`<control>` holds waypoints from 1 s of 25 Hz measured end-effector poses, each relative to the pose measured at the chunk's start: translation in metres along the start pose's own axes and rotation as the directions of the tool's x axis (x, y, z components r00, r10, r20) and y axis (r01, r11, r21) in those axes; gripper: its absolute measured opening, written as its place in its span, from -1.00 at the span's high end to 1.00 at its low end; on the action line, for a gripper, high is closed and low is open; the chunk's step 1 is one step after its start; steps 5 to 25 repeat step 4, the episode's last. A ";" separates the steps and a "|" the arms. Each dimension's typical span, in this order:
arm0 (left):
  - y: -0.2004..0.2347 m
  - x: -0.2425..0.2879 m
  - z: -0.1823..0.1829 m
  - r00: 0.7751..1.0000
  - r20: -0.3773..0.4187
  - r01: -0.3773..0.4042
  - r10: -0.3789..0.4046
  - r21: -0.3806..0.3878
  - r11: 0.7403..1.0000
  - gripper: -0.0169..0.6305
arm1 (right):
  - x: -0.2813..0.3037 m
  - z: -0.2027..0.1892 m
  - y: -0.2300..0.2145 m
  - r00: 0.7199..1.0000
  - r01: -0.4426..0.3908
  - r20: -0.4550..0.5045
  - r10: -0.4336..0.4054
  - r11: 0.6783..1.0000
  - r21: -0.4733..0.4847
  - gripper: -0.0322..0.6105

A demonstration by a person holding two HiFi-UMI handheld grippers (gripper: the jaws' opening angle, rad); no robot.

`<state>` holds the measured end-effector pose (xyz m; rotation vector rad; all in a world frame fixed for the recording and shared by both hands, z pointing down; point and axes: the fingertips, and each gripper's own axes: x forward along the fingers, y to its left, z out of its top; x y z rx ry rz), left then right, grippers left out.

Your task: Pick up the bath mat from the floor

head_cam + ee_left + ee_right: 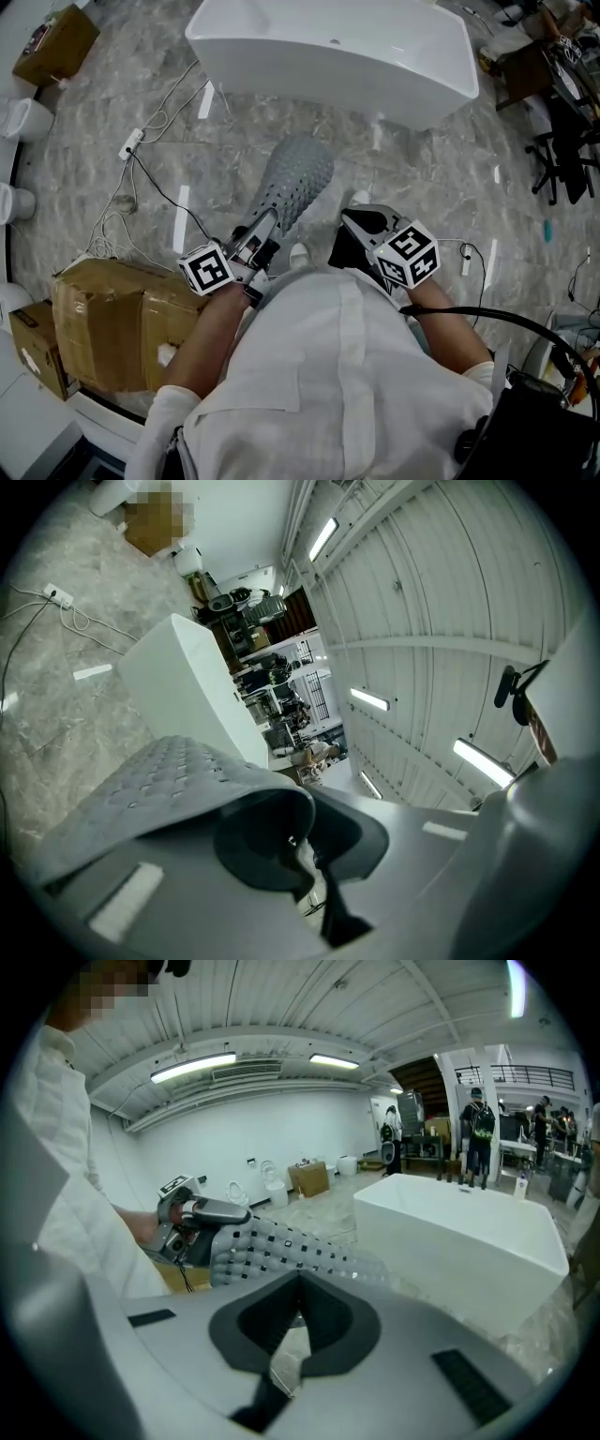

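Note:
The grey bath mat (295, 178), studded with small holes, hangs off the floor in front of the person, and my left gripper (260, 234) is shut on its near end. From the left gripper view the mat (159, 780) drapes over the left jaw and hides the fingertips. My right gripper (359, 221) is shut and holds nothing, a short way to the right of the mat and not touching it. The right gripper view looks over its closed jaws (298, 1283) at the mat (281, 1246) and at the left gripper (192, 1218) clamped on it.
A white bathtub (337, 56) stands just beyond the mat on the marble floor. Taped cardboard boxes (122, 319) sit at the near left. A power strip with cables (131, 142) lies on the floor to the left. Black chairs (562, 141) stand at the right, and people (480, 1124) stand far off.

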<state>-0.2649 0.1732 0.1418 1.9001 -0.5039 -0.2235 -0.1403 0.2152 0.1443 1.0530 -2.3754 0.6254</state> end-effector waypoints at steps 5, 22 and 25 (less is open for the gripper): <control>0.010 -0.005 -0.004 1.000 -0.005 -0.019 0.019 0.005 1.000 0.90 | 0.000 -0.007 0.005 1.000 0.002 0.000 -0.002 1.000 0.002 0.88; 0.010 -0.005 -0.004 1.000 -0.005 -0.019 0.019 0.005 1.000 0.90 | 0.000 -0.007 0.005 1.000 0.002 0.000 -0.002 1.000 0.002 0.88; 0.010 -0.005 -0.004 1.000 -0.005 -0.019 0.019 0.005 1.000 0.90 | 0.000 -0.007 0.005 1.000 0.002 0.000 -0.002 1.000 0.002 0.88</control>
